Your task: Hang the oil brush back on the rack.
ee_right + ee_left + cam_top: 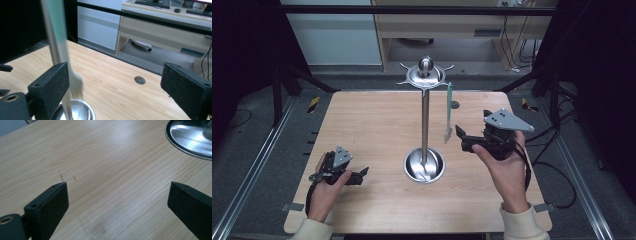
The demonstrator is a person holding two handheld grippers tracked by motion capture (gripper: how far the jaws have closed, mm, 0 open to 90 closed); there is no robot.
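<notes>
Where it swings blurred, hanging utensil, top cut off

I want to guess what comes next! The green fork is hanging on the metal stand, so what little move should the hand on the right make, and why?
Probably draw the right gripper back from the fork. Its jaws are wide open and the fork hangs from the stand on its own, beside one jaw.
</notes>
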